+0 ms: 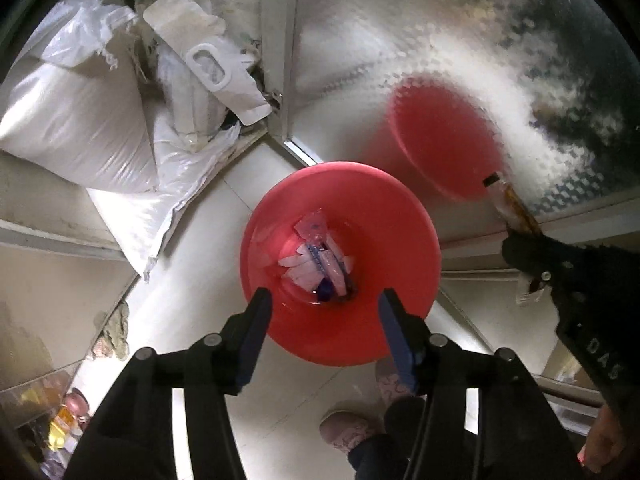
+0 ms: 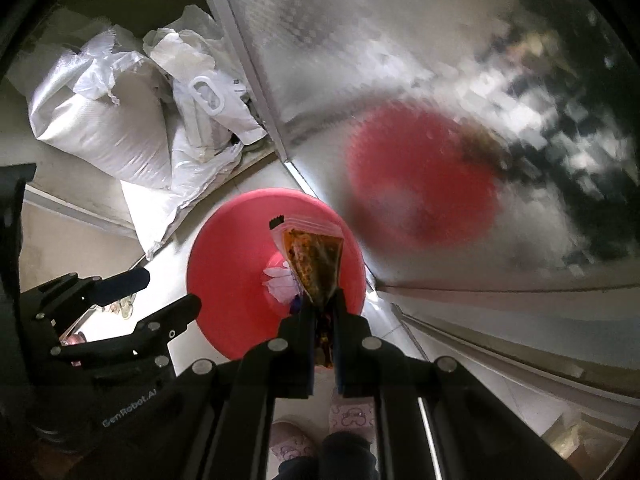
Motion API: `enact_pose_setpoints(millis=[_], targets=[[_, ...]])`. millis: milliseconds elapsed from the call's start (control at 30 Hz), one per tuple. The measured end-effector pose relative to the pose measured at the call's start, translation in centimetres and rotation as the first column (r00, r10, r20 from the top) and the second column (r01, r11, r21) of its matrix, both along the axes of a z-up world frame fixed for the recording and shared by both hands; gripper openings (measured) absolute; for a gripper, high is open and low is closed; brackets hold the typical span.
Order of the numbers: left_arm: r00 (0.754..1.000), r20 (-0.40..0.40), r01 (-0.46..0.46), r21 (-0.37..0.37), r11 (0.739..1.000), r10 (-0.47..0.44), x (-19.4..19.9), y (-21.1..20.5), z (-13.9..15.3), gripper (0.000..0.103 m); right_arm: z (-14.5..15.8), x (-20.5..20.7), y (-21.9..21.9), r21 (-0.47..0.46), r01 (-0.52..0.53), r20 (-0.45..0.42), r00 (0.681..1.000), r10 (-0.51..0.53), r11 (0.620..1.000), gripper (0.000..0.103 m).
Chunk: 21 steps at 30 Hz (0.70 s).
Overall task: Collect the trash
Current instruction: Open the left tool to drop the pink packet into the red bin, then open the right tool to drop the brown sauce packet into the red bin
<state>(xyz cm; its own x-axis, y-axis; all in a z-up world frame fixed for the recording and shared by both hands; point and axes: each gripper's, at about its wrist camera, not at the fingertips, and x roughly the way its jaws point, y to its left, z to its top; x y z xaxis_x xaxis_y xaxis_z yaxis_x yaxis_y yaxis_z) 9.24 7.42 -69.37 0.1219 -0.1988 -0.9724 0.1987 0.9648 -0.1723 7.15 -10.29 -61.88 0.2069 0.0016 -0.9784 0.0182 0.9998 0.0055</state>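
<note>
A red trash bin [image 1: 280,320] stands on the pale floor below both grippers and holds several wrappers [image 1: 316,264]. It also shows in the right wrist view [image 2: 232,280]. My left gripper [image 1: 324,304] is open and empty above the bin's near rim. My right gripper [image 2: 322,300] is shut on a clear sauce packet [image 2: 316,256] with brown-orange contents and holds it above the bin's opening. The right gripper [image 1: 524,248] with the packet [image 1: 508,200] shows at the right of the left wrist view. The left gripper [image 2: 168,292] shows at the left of the right wrist view.
White woven sacks and plastic bags [image 1: 100,112] are piled in the corner at the left. A frosted glass door [image 1: 440,40] behind the bin reflects it in red. The person's slippered feet [image 1: 348,428] stand just in front of the bin.
</note>
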Motion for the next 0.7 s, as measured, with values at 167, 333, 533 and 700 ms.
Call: enact_pose_setpoints(millis=[167,333,533,700], targets=[[0.999,-0.004,-0.038,0.004,0.999,0.038,-0.1,1.4,-0.4,0.072,-0.8,0.3,0.7,0.014,-0.039,-0.023,0.999,0.039,0.999,0.006],[0.995,0.013,-0.101,-0.020,0.995,0.101,-0.1,3.1,-1.0,0.093,-2.5,0.5,1.9,0.012,-0.079,-0.059,0.995,0.080,0.997,0.007],[0.992,0.025,-0.125,0.022,0.992,0.124,-0.5,4.1,-0.7,0.103,-3.3,0.8,2.9,-0.018,-0.119,-0.060,0.991,0.118,0.993,0.009],[0.986,0.048,-0.165,0.058,0.985,0.163,-1.1,5.4,0.1,0.103,-3.2,1.0,3.4,-0.066,-0.150,-0.054,0.988,0.147,0.986,0.048]])
